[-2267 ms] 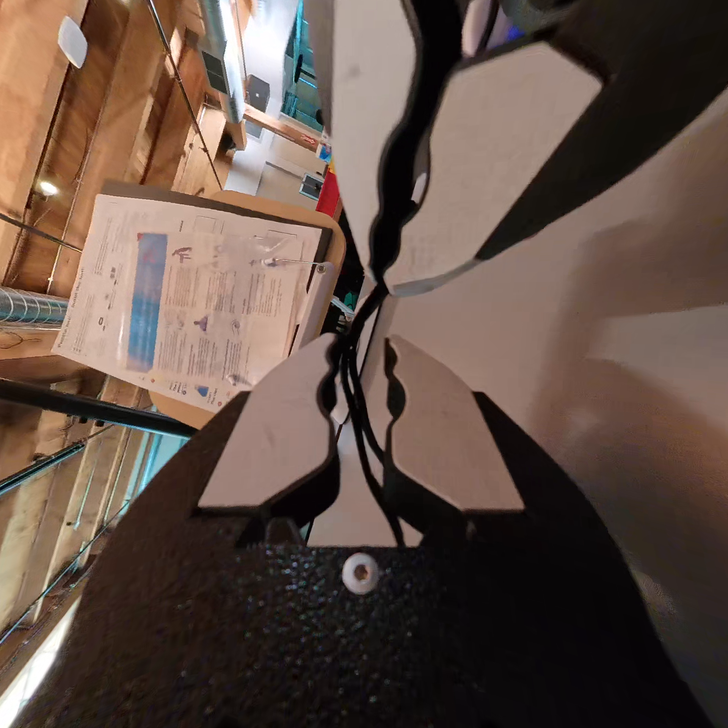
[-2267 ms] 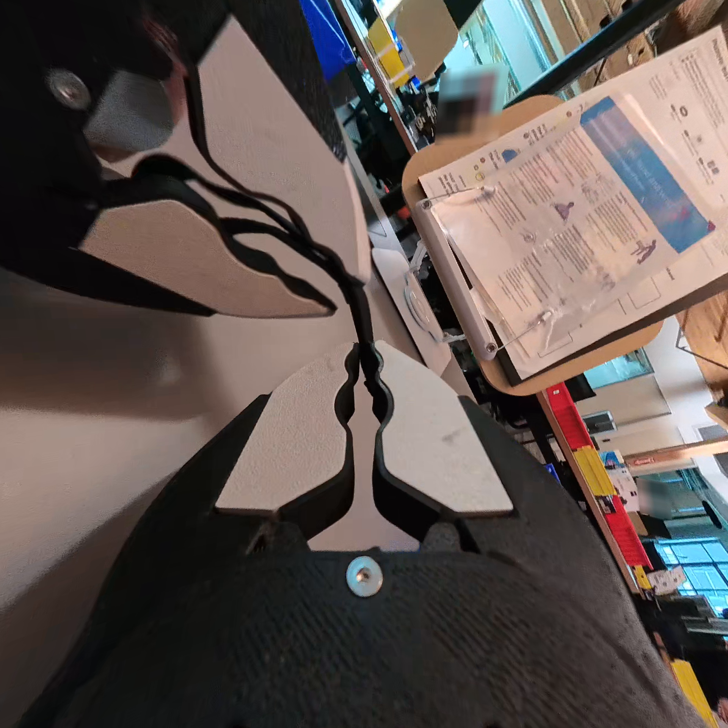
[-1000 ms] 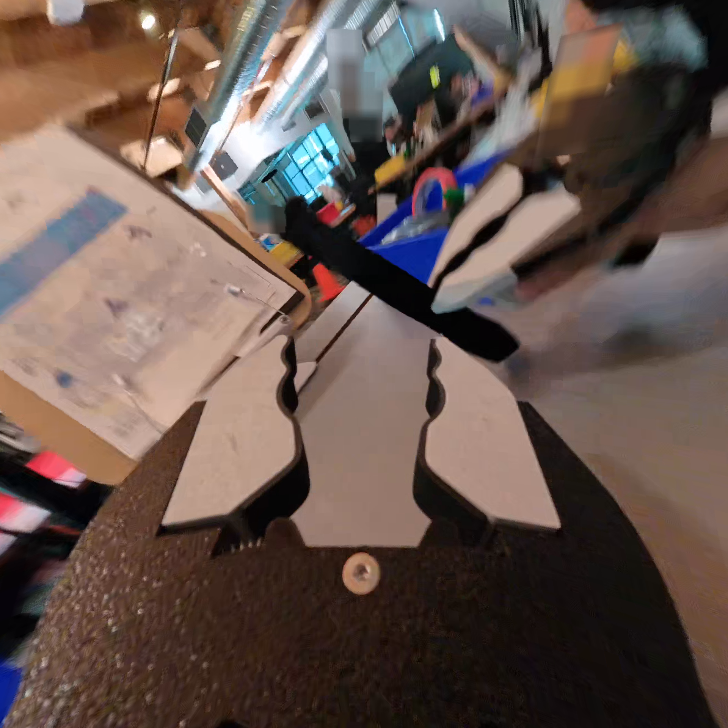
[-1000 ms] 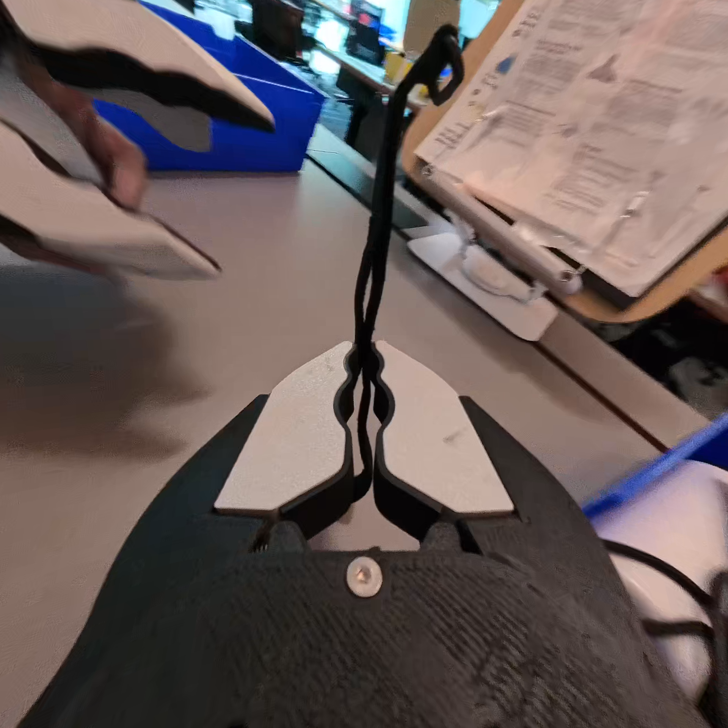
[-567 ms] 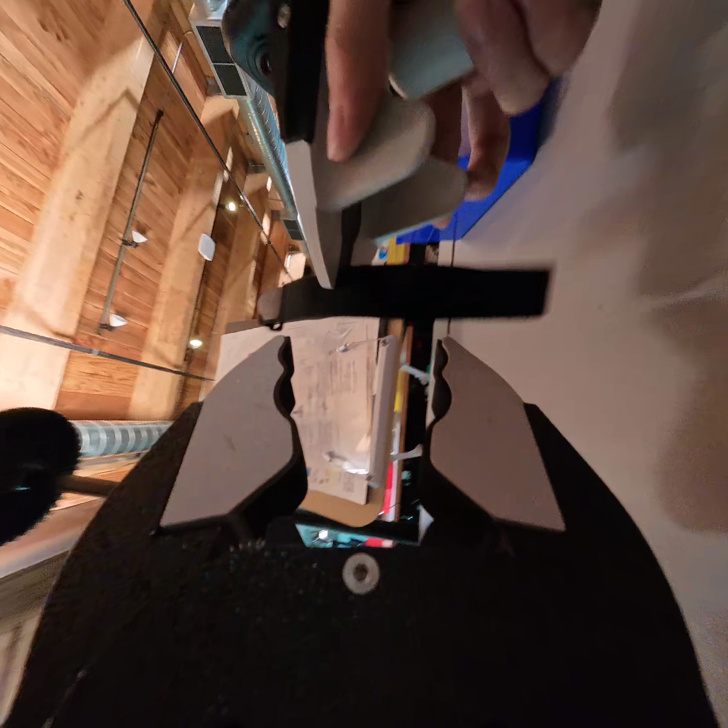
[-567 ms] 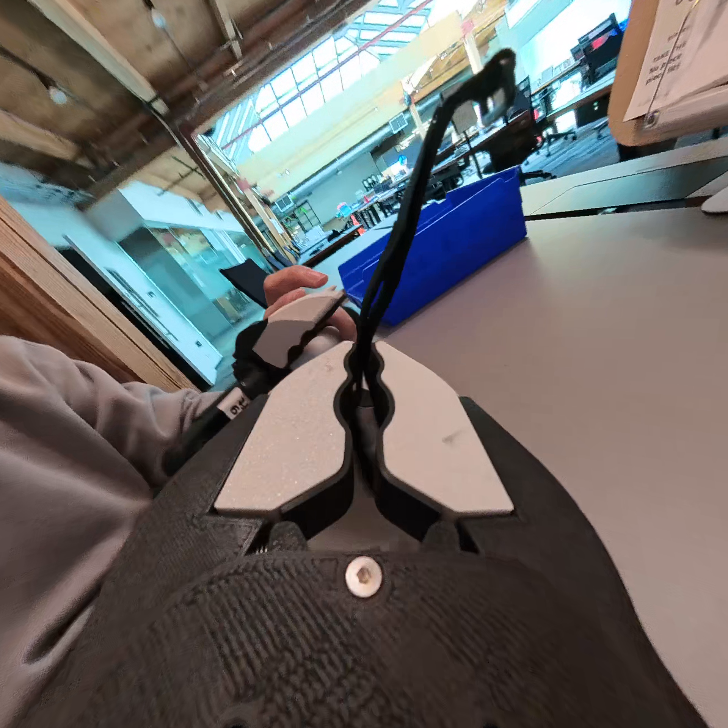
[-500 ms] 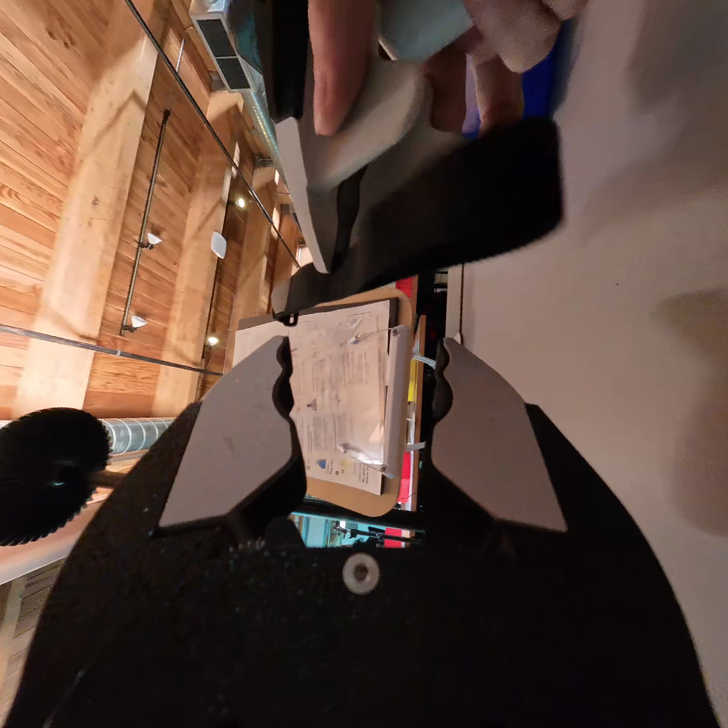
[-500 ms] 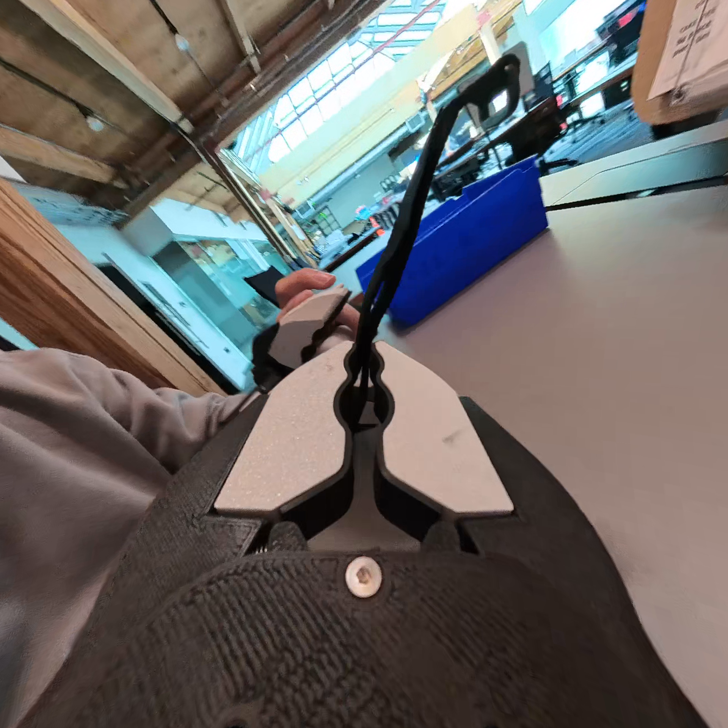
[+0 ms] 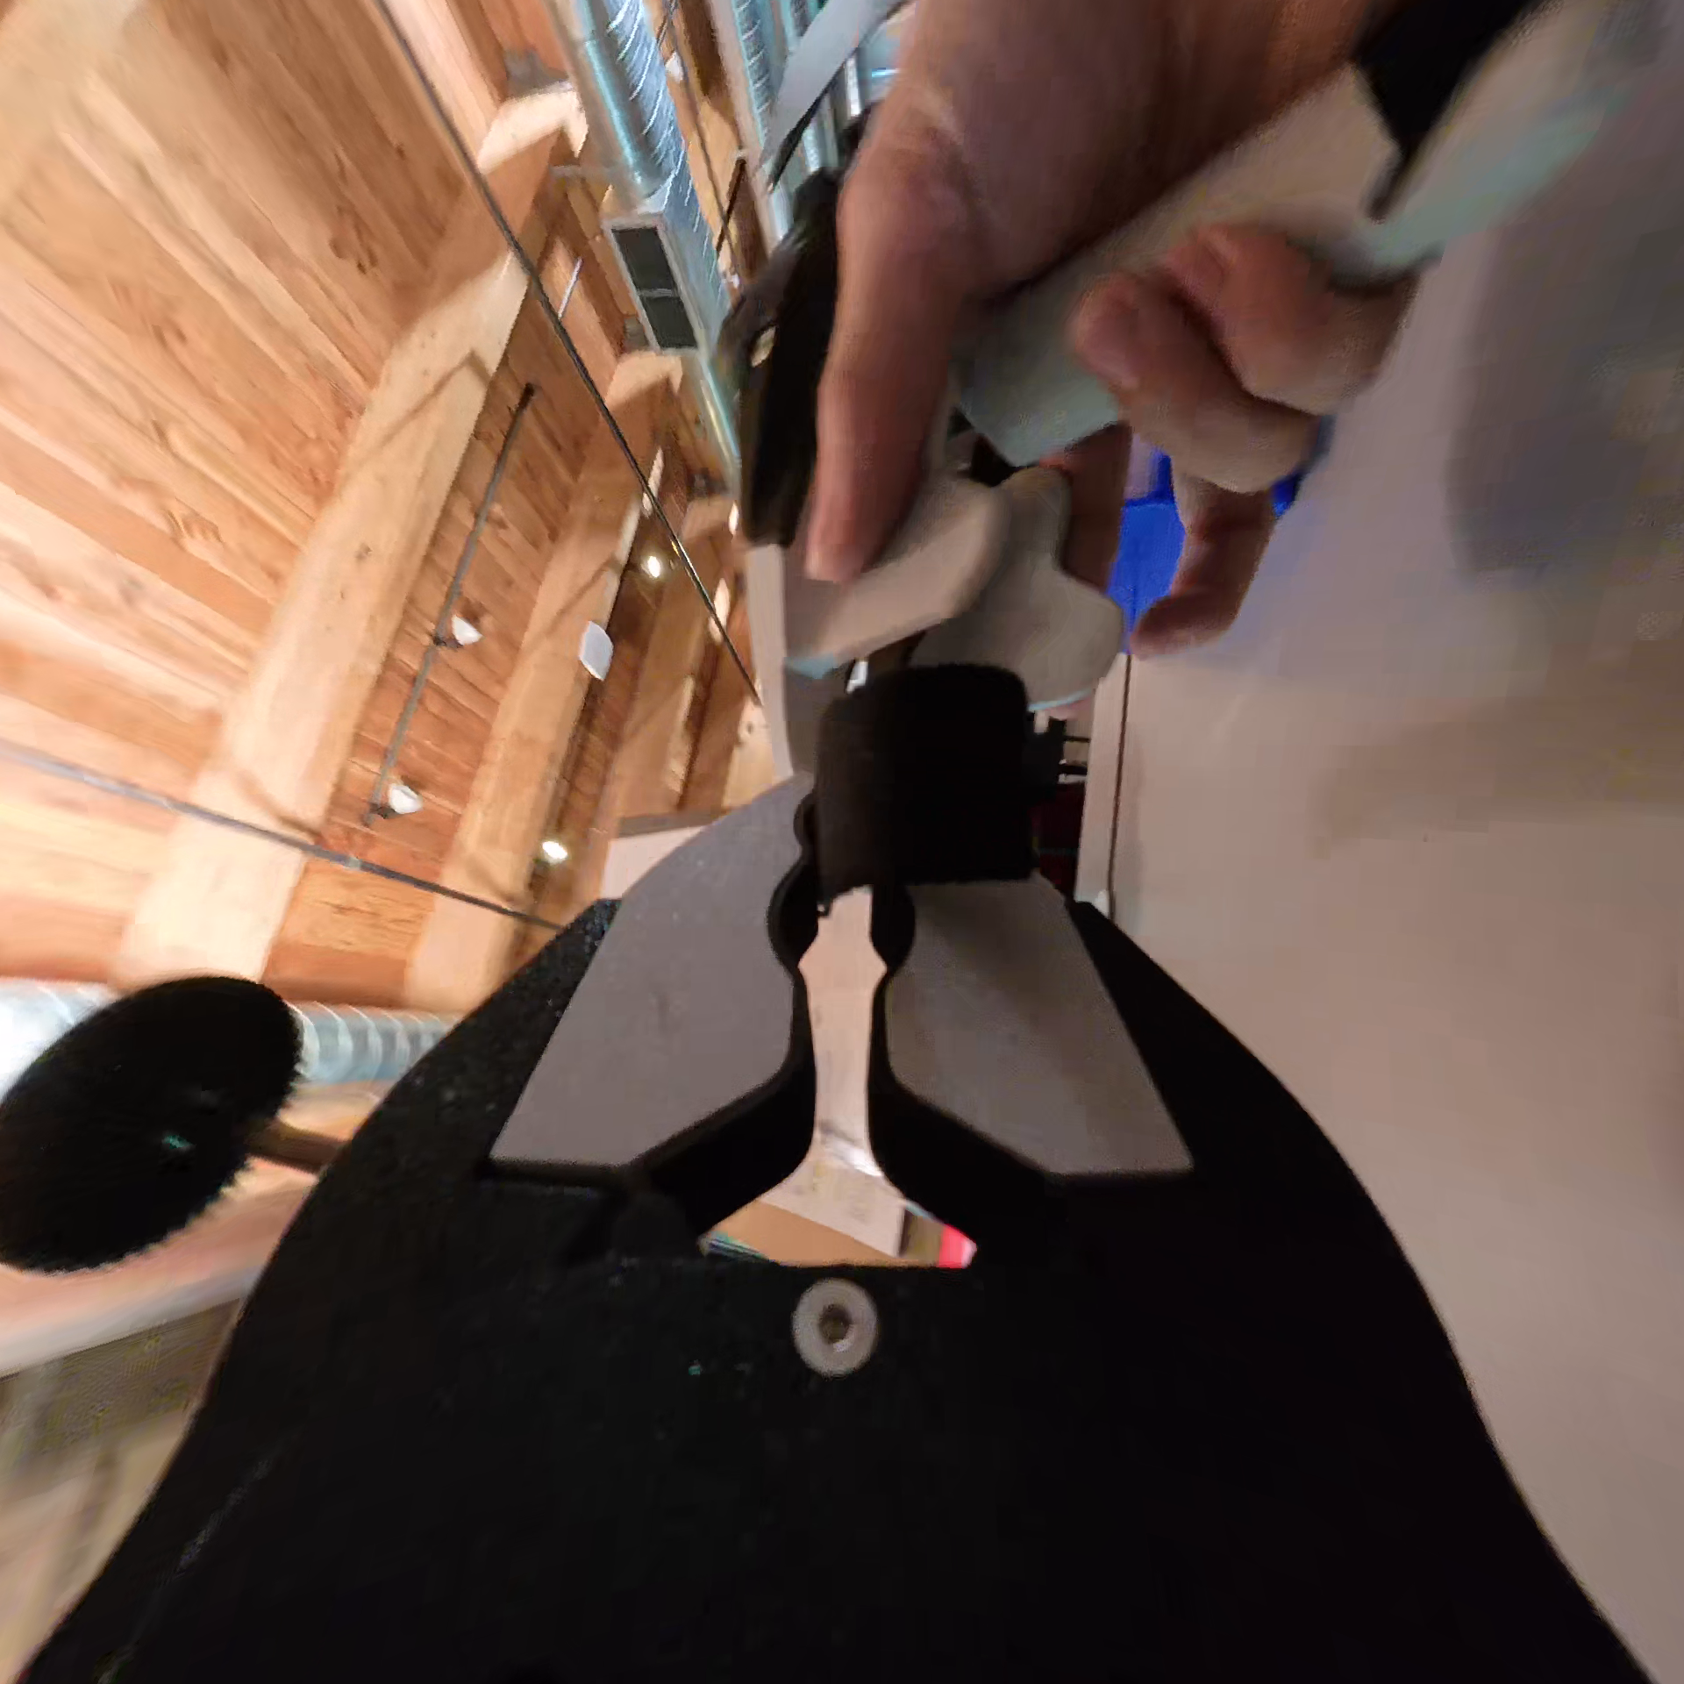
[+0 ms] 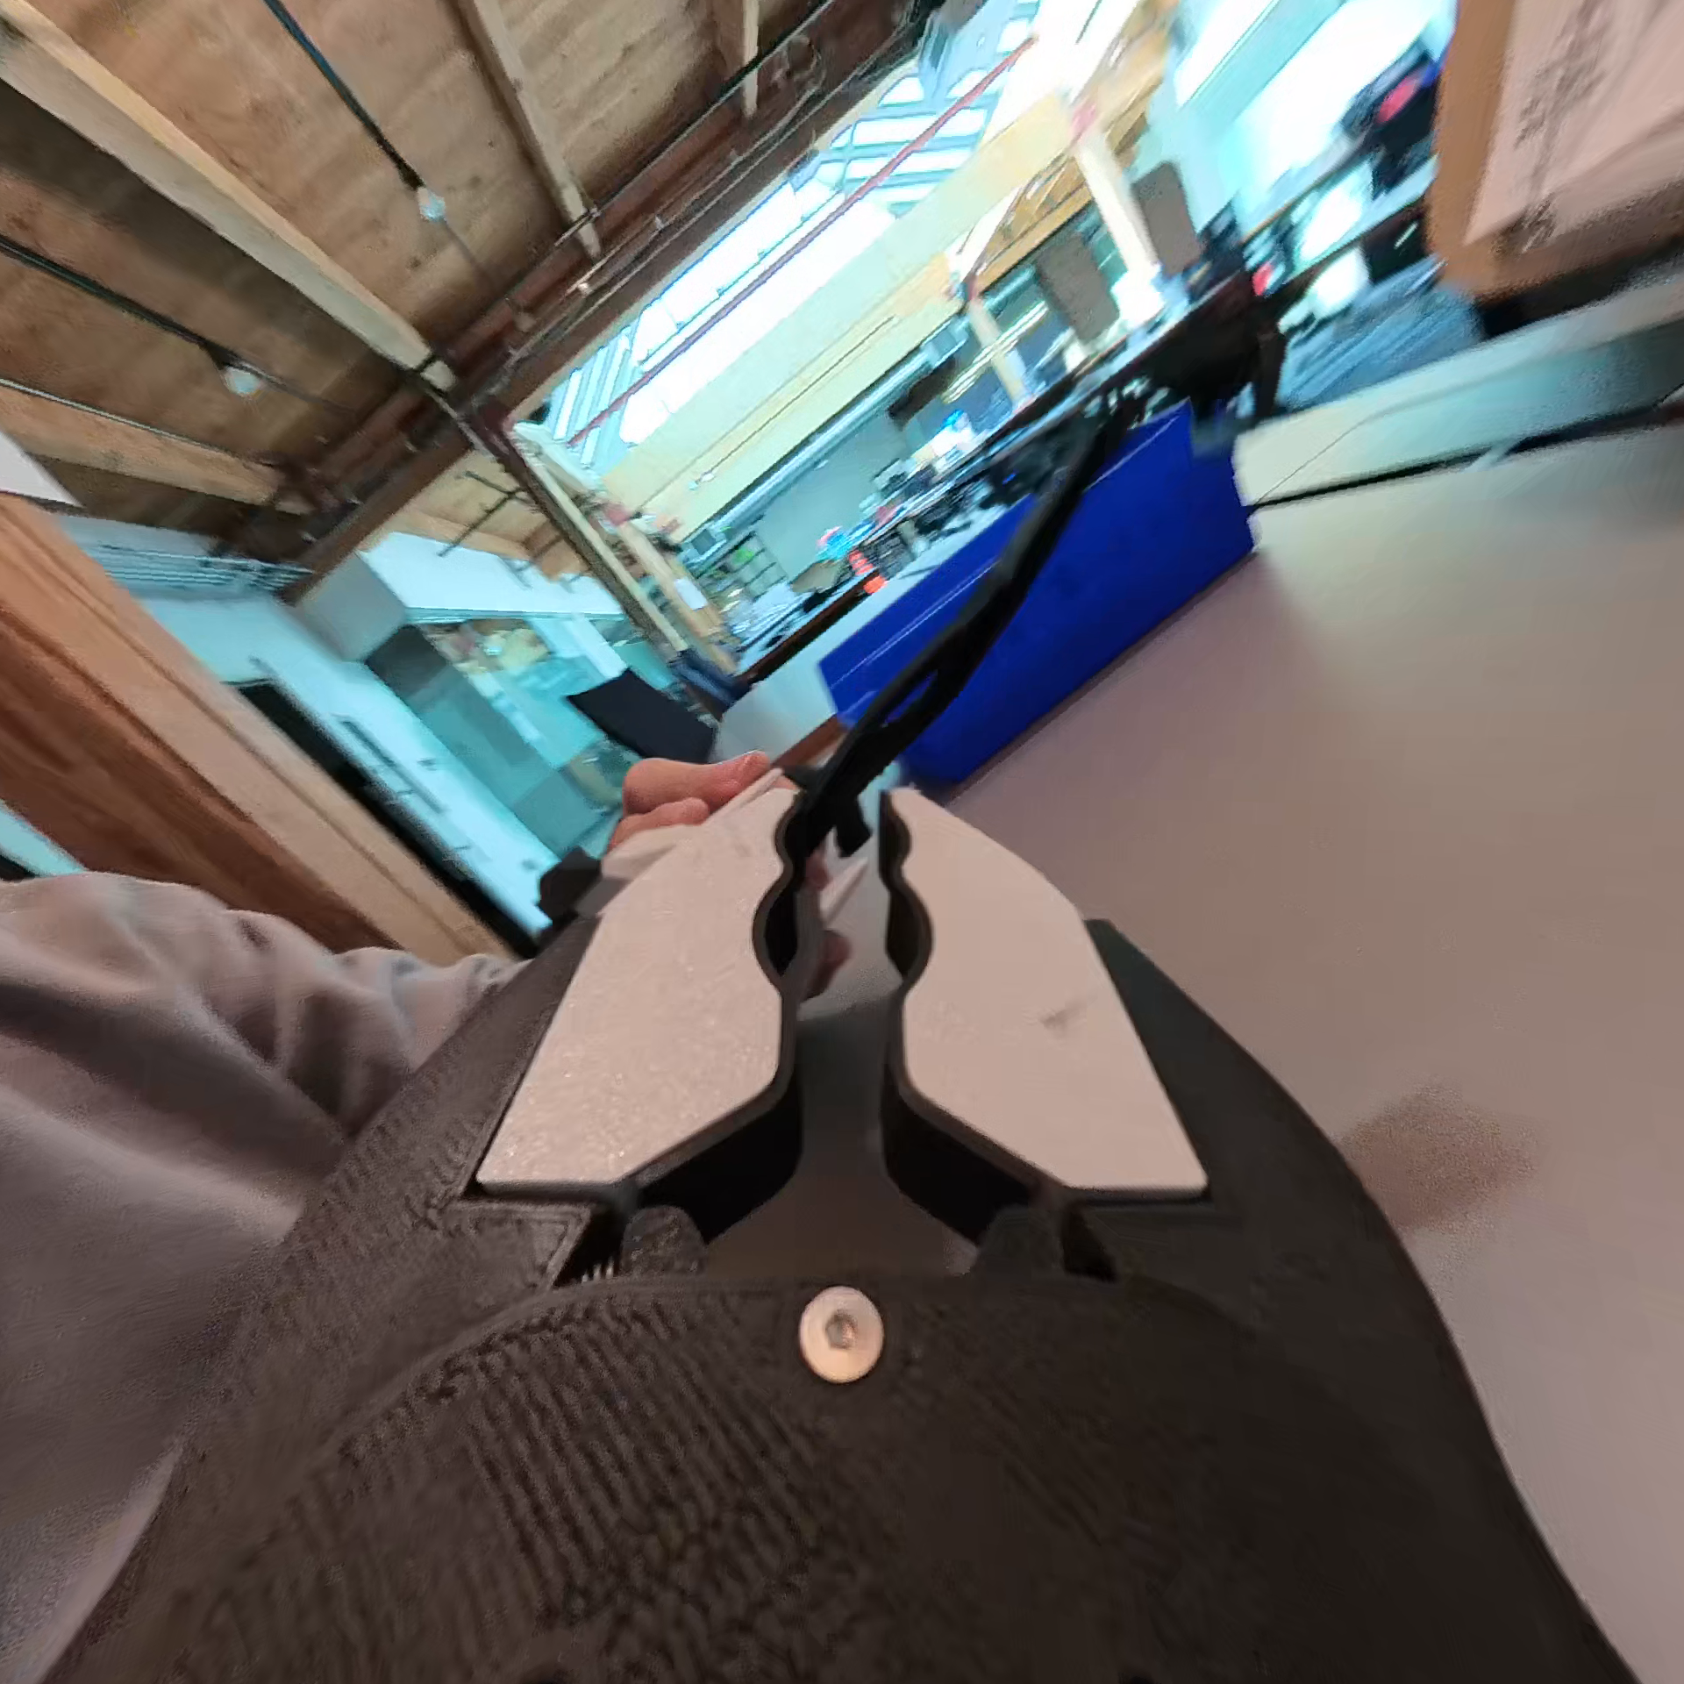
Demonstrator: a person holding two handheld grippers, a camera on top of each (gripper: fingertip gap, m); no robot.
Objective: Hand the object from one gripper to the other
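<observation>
The object is a black strap (image 9: 920, 784). In the left wrist view my left gripper (image 9: 875, 866) has its fingertips shut on one end of it. The right gripper's grey body (image 9: 875, 601), held by a hand (image 9: 1002, 228), is just beyond the strap. In the right wrist view my right gripper (image 10: 843, 820) has its jaws parted with a narrow gap. The strap (image 10: 984, 629) runs from the tip of its left finger up and to the right. A hand (image 10: 693, 793) on the left gripper shows just behind the fingers.
A blue bin (image 10: 1093, 601) stands on the grey table (image 10: 1367, 820) beyond the grippers. A board with papers (image 10: 1567, 137) is at the top right. A grey sleeve (image 10: 182, 1048) fills the left. A black fuzzy disc (image 9: 137, 1121) sits at the left wrist view's left edge.
The left gripper was open and has closed on the strap's end. The right gripper was shut on the strap and has parted its jaws. Both grippers have come close together.
</observation>
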